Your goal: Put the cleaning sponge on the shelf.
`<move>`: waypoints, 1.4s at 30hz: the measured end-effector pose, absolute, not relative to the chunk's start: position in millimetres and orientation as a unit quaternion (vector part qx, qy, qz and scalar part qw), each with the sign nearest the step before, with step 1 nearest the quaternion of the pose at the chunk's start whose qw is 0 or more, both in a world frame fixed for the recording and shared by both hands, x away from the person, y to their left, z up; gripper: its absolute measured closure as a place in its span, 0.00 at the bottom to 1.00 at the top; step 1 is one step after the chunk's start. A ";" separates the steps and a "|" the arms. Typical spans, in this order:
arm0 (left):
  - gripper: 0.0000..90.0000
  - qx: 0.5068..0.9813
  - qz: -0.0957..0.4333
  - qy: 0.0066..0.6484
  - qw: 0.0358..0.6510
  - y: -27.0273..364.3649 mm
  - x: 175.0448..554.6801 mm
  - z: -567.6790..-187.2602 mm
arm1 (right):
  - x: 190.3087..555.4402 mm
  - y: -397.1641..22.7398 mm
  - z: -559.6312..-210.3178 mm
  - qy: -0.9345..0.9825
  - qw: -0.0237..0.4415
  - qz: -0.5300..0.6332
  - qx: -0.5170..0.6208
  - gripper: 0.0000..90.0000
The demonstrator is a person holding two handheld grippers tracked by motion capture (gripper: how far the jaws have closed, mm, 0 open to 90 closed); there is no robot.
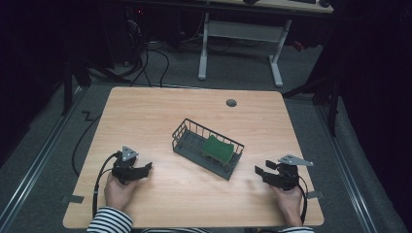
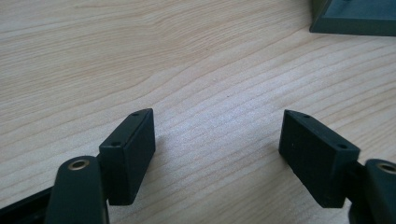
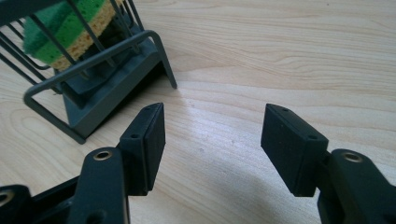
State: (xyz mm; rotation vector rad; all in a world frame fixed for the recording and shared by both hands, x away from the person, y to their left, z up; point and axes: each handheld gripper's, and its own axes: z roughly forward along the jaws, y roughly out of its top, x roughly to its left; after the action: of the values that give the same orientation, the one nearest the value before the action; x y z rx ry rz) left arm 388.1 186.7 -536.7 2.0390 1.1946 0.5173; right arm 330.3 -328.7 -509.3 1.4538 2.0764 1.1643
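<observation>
Right gripper (image 3: 212, 140): jaws stand wide apart, nothing between them but bare wood; in the high view it (image 1: 265, 174) sits low over the surface near the front right, jaws pointing left toward the basket. Left gripper (image 2: 217, 151): jaws likewise wide open and empty, wood grain showing in the gap; in the high view it (image 1: 145, 168) rests at the front left, jaws pointing right.

Sponge (image 3: 65, 28): green scouring layer on top, yellow foam layer beneath, edges rounded. It lies inside the basket (image 3: 93, 60), seen through the wire bars in the right gripper view. In the high view the sponge (image 1: 217, 148) shows as a green patch toward the basket's right end.

Basket (image 1: 194, 141): dark grey wire sides on a solid dark tray base, oblong, set at a slant near the middle of the surface (image 1: 160, 111), between the two grippers and apart from both. A corner of its base (image 2: 355, 18) shows at the top right of the left gripper view.

Surface: light wood grain, a round grey cap (image 1: 231, 103) near the far edge.
</observation>
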 end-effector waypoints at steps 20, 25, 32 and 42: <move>0.31 0.788 0.200 0.463 0.353 186.5 388.2 -536.7 | 337.1 -309.0 -530.0 0.765 0.213 0.341 0.503 0.40; 0.31 0.788 0.200 0.463 0.353 186.5 388.2 -536.7 | 336.4 -306.3 -530.6 0.771 0.223 0.326 0.500 0.39; 0.31 0.788 0.200 0.462 0.353 186.5 387.7 -536.7 | 335.8 -305.3 -530.6 0.770 0.224 0.323 0.503 0.37; 0.31 0.788 0.200 0.463 0.353 186.5 387.6 -536.7 | 335.8 -305.2 -530.7 0.769 0.224 0.323 0.503 0.36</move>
State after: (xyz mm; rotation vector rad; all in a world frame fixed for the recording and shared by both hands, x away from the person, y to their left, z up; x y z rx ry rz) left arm 387.6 186.5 -536.7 2.0381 1.1966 0.5172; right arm 335.8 -305.2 -530.7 1.3890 2.1232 0.8919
